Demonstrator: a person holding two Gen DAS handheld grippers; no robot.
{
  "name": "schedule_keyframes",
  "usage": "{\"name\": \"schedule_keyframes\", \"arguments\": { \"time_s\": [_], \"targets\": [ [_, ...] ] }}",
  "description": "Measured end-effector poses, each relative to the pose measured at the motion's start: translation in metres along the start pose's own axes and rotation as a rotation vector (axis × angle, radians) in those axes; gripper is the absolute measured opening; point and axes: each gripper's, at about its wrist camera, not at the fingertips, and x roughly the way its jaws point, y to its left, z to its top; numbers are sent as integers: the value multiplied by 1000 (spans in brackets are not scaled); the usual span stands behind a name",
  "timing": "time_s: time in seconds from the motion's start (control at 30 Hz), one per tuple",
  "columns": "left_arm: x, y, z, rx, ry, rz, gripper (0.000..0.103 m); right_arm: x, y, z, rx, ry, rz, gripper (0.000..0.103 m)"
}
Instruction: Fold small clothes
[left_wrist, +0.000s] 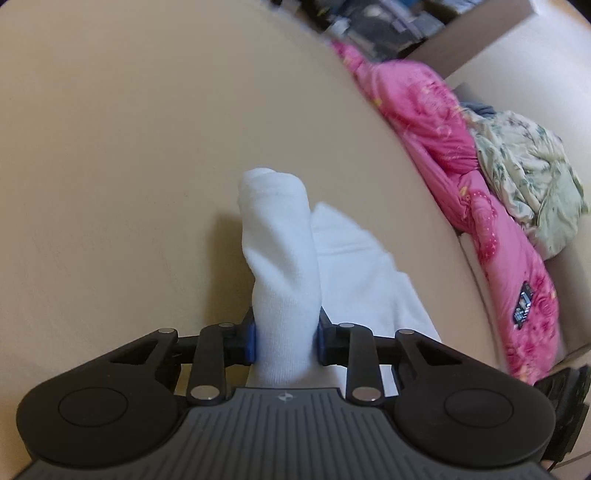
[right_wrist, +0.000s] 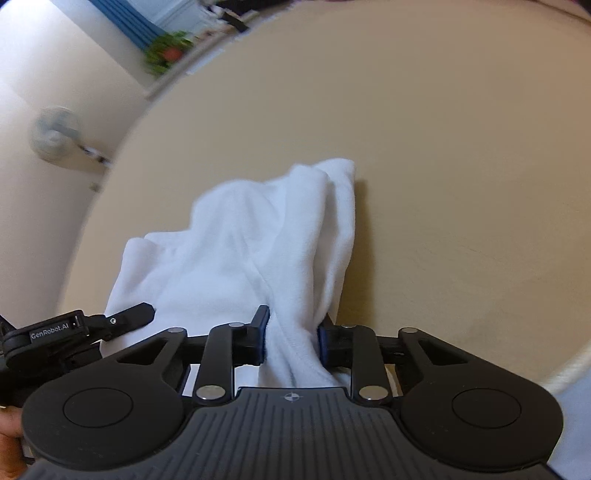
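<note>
Left hand-held gripper (left_wrist: 286, 338) is clamped on a bunched white cloth (left_wrist: 280, 258); right hand-held gripper (right_wrist: 291, 341) is clamped on the same cloth, which is draped onto the beige counter (right_wrist: 443, 166). Pink bedding (left_wrist: 443, 122) is seen beside it.

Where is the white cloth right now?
The white cloth is pinched in both grippers over the beige surface: the left gripper holds one bunched end, the right gripper another.

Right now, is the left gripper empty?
No: in the left wrist view the left gripper has a bunched fold of the white garment pinched between its blue pads.
</note>
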Motion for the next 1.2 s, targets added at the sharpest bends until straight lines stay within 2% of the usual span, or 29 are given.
{"name": "schedule_keyframes", "arguments": {
  "time_s": [0.17,0.2,0.23,0.27,0.3,0.33,0.37,0.47,0.6,0.67,0.7,0.77,0.8,0.87,0.9,1.03,1.1,1.17,1.2],
  "targets": [
    [-71,12,40,76,-117,31,33,8,52,-8,-119,-45,171,25],
    [-83,15,46,92,-133,38,36,8,64,-10,-151,-67,202,25],
    [-95,22,51,113,-156,59,43,8,73,-10,-175,-90,214,26],
    [-106,30,54,125,-179,95,48,8,82,-11,-200,-113,218,27],
    [-116,41,57,121,-201,149,56,9,88,-11,-215,-130,198,34],
    [-123,51,58,104,-206,188,57,10,91,-11,-221,-142,151,44],
    [-133,62,58,80,-206,206,57,12,89,-11,-216,-137,110,50],
    [-157,76,42,60,-220,198,57,16,77,-11,-155,-80,75,51],
    [-166,95,3,13,-200,167,62,6,81,-20,-199,-36,140,53],
    [-156,108,-15,-37,-139,155,62,7,86,-28,-237,18,176,58],
    [-148,113,-19,-73,-89,162,62,10,87,-32,-253,48,175,58],
    [-139,111,-25,-85,-54,135,62,16,90,-44,-288,77,136,58],
    [-134,107,-26,-61,-39,128,65,19,92,-48,-305,91,124,55],
    [-124,104,-28,-38,1,125,70,20,93,-55,-330,110,129,27],
    [-118,105,-31,-41,30,122,71,20,92,-55,-337,115,140,7],
    [-100,105,-37,-36,88,136,72,-5,75,-45,-229,81,141,3],
    [-92,102,-36,-3,106,134,73,-6,61,-44,-183,125,63,0],
    [-83,99,-37,46,130,175,73,1,54,-49,-203,150,-46,0],
    [-82,100,-39,57,138,188,74,1,51,-49,-191,160,-51,0]
  ]
}}
